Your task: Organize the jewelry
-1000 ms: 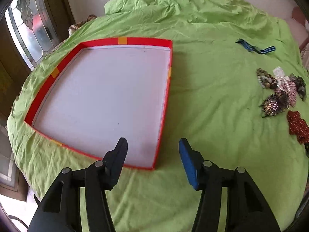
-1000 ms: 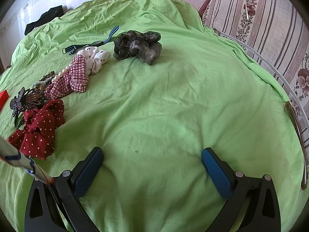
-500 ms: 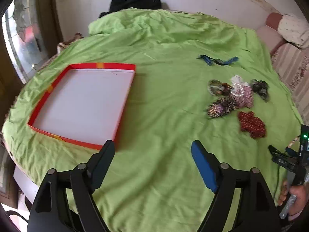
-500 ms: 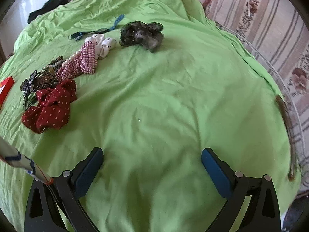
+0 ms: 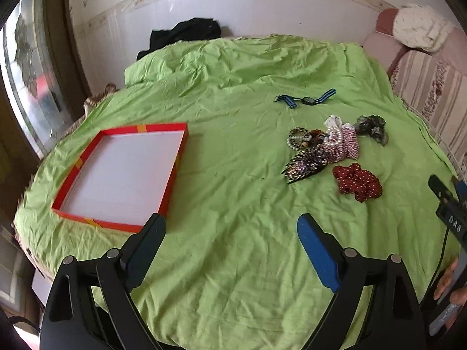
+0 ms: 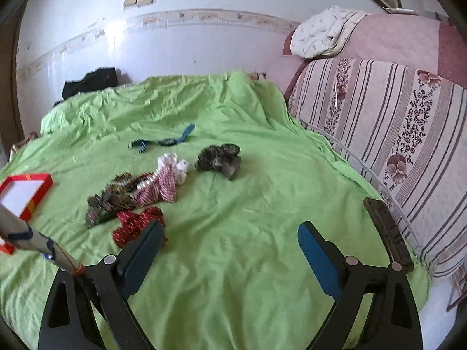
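Note:
A red-rimmed tray with a white floor [image 5: 175, 163] lies on the green cloth at left; its corner also shows in the right wrist view [image 6: 46, 188]. A pile of accessories lies right of it: a red dotted scrunchie [image 5: 357, 182] [image 6: 137, 224], a beaded hair clip [image 5: 306, 164], a pearl bracelet [image 5: 297, 140], a pink checked scrunchie [image 5: 348, 144] [image 6: 163, 188], a dark scrunchie [image 5: 373, 127] [image 6: 219, 160] and a blue striped watch [image 5: 305, 100] [image 6: 163, 143]. My left gripper [image 5: 230, 239] and right gripper [image 6: 230, 248] are both open, empty and held above the cloth.
The green cloth [image 5: 233, 198] covers a round table. A striped sofa [image 6: 394, 134] stands close on the right, a white wall behind. A black garment [image 5: 186, 33] lies at the far edge. The other gripper's body [image 5: 449, 213] shows at right.
Both grippers have pulled back and up from the table, so more of the room shows. The left view has swung off the tray toward the middle. Both stayed open.

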{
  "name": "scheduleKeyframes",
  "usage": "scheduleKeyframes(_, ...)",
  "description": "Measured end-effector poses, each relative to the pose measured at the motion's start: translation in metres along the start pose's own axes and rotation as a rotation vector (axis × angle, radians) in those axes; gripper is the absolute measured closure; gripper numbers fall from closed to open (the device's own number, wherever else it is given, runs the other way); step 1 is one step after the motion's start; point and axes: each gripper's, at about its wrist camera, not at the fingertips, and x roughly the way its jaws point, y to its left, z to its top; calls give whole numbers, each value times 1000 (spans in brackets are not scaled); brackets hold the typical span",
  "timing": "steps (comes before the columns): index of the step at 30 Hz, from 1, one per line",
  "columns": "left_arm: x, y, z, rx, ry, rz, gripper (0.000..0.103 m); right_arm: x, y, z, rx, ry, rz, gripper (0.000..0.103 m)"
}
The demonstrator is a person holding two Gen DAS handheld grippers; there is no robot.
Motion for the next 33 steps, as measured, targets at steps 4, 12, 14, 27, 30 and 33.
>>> scheduleKeyframes(4, -1, -4, -1, 12, -12, -14, 12, -3, -1, -2, 51, 26, 61, 11)
scheduleKeyframes(12, 12, -4, -9, -25, 37, -65, 12, 8, 7, -12, 44, 116, 99, 11)
scheduleKeyframes(14, 14, -4, -9, -25, 41, -62, 12, 10, 9, -15, 44, 130, 109, 11)
scheduleKeyframes(27, 26, -11, -14, 13, 80, -38, 12, 19, 20, -25, -13, 146, 129, 11)
scheduleKeyframes(30, 30, -11, -15, 12, 95, -43, 12, 19, 20, -25, -13, 142, 130, 11)
scheduleKeyframes(33, 34, -11, -16, 16, 105, -43, 12, 24, 18, -26, 9, 177, 145, 11)
